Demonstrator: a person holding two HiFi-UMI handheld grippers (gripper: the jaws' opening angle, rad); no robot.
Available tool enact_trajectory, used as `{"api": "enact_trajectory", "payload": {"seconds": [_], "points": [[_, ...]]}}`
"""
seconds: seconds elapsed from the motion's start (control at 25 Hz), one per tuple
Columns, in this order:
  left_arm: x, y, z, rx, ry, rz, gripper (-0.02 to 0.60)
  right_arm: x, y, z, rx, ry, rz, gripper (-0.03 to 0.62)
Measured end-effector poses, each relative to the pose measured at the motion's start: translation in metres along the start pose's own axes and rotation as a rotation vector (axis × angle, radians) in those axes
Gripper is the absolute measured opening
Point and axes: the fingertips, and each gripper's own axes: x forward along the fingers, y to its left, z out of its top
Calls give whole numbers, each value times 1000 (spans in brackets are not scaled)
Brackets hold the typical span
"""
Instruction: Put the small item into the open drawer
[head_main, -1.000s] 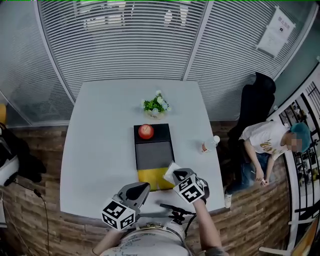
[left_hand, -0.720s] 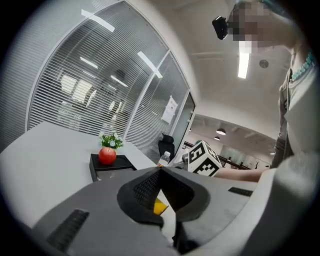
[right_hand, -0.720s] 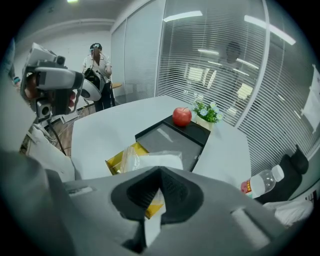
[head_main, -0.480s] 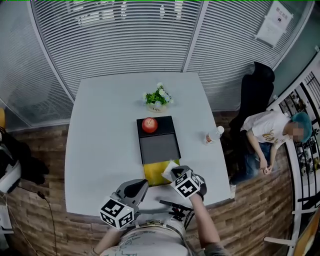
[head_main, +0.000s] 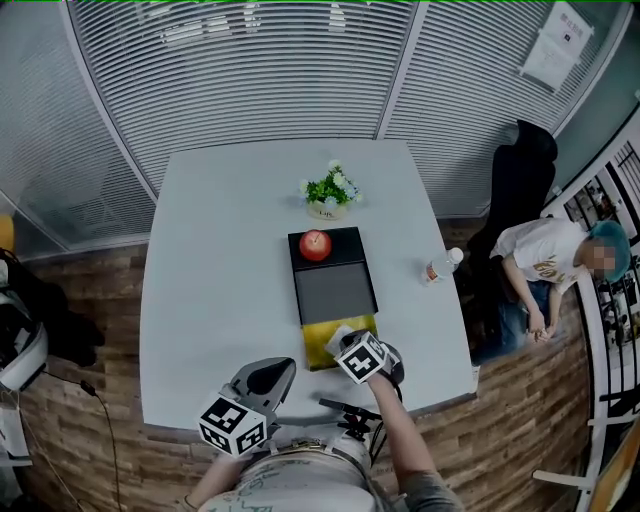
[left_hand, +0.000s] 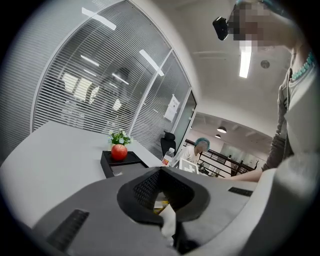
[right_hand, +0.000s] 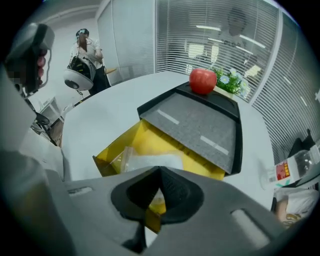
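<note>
A dark drawer box (head_main: 334, 282) lies on the white table (head_main: 220, 270), with a red apple (head_main: 315, 244) on its far end. Its yellow drawer (head_main: 322, 345) stands pulled out toward me. My right gripper (head_main: 347, 347) points steeply down over that drawer, shut on a small clear packet (head_main: 336, 336). In the right gripper view the packet (right_hand: 150, 162) hangs inside the yellow drawer (right_hand: 145, 140), just ahead of the right gripper (right_hand: 159, 171). My left gripper (head_main: 268, 378) hovers at the table's near edge, shut and empty; in its own view the left gripper (left_hand: 160, 172) points toward the apple (left_hand: 119, 151).
A small potted plant (head_main: 328, 190) stands behind the box. A plastic bottle (head_main: 442, 264) sits at the table's right edge. A person (head_main: 545, 270) sits to the right beside a black chair (head_main: 520, 170). Glass walls with blinds ring the table.
My right gripper has dropped lower over the yellow drawer with the packet still in it. The left gripper has shifted slightly along the table's near edge.
</note>
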Motion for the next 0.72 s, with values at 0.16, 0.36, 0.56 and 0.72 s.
{"api": "enact_trajectory", "payload": {"seconds": [0.16, 0.36, 0.56, 0.72], "points": [[-7, 7, -2, 4, 17, -9, -3, 19, -1, 1, 24, 10, -11, 5], [-12, 12, -2, 8, 22, -32, -3, 36, 1, 1, 64, 29, -17, 6], [-17, 15, -4, 5, 27, -47, -3, 40, 5, 1, 68, 43, -26, 9], [-18, 17, -4, 2, 27, -61, -3, 42, 6, 0, 33, 53, -37, 14]]}}
